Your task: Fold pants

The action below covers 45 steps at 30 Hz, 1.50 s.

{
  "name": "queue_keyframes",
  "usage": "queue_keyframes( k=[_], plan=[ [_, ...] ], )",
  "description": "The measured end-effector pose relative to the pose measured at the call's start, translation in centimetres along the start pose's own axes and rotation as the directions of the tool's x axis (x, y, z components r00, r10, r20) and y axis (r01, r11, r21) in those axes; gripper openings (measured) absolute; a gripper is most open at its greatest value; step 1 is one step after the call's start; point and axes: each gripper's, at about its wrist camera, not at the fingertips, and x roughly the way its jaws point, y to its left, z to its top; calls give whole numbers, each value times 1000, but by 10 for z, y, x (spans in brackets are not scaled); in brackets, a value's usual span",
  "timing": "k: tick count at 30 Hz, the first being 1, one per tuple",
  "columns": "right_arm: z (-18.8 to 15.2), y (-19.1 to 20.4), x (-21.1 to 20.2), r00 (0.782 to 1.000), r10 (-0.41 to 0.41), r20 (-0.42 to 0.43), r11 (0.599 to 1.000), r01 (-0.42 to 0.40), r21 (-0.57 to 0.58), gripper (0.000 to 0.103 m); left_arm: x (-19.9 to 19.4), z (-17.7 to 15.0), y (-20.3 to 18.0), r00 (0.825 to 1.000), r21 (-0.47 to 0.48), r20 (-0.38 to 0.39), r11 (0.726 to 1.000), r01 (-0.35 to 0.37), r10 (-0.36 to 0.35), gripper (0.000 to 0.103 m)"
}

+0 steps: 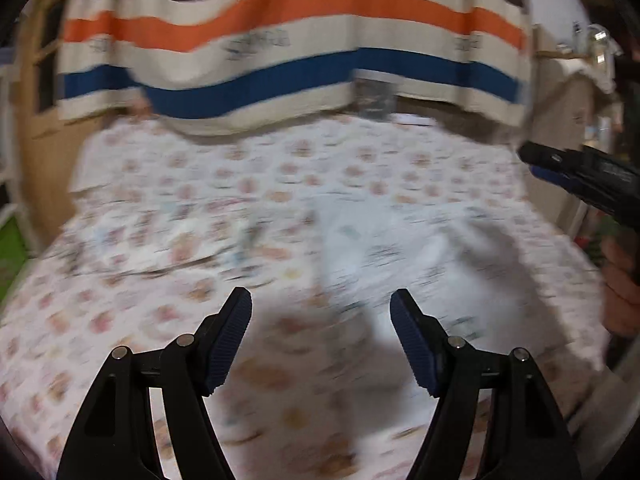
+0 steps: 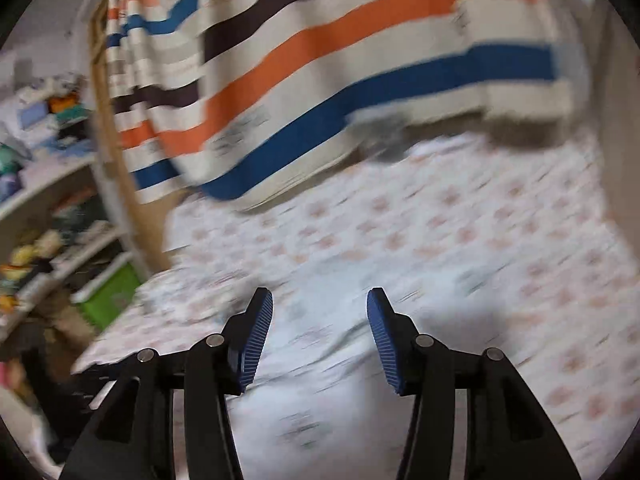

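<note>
The pants [image 1: 360, 248] are a pale, whitish garment with small dark prints, lying spread on the flower-patterned bed sheet [image 1: 180, 208]; both views are blurred. My left gripper [image 1: 320, 300] hovers open above the cloth with nothing between its blue pads. In the right wrist view my right gripper [image 2: 320, 298] also stands open over the pants [image 2: 320, 364], holding nothing. The right gripper [image 1: 528, 160] reaches in from the right edge of the left wrist view, above the bed and apart from the cloth.
A cream cloth with brown, orange and blue stripes [image 1: 296, 40] hangs behind the bed. Crowded shelves [image 2: 44, 184] and a green bin [image 2: 112, 292] stand beyond the bed's left side. A person's hand [image 1: 620, 280] shows at the right edge.
</note>
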Motion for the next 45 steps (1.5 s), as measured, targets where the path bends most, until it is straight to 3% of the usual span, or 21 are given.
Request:
queue_keyframes(
  k=[3,8,13,17,19,22,30,32,33,42,45],
  plan=[
    [24,-27,3,995,-99,34,995,100,-28,53,18,14,-21,996,81,-46,994,80,-77,70],
    [47,-85,26,967,-234,96,972,235,-1,53,58,27,-76,985,306,-159,945,115,-68,70],
    [32,-120,47,967,-242,78,969,238,61,53,102,35,-119,959,390,-275,904,173,-65,70],
    [25,-133,63,973,-231,0,969,231,84,53,132,37,-144,958,485,-286,867,115,33,69],
    [23,-133,66,957,-289,4,955,288,64,53,146,38,-148,952,490,-303,864,116,44,55],
    [24,-136,66,958,-287,-4,955,287,69,53,161,39,-151,937,476,-348,868,145,35,39],
    [23,-142,70,959,-281,-41,954,283,102,53,174,49,-150,947,478,-312,874,87,76,37],
    [22,-141,73,958,-281,-51,954,285,95,53,177,52,-147,948,489,-299,871,56,107,20],
    [21,-141,74,957,-284,-54,953,288,91,53,177,55,-144,949,489,-291,872,36,124,4],
    [19,-140,80,956,-283,-78,953,290,85,53,159,118,-71,960,367,-160,917,-157,229,3],
    [16,-134,86,960,-259,-102,962,266,61,53,164,133,-40,947,314,-157,923,-221,280,12]
  ],
)
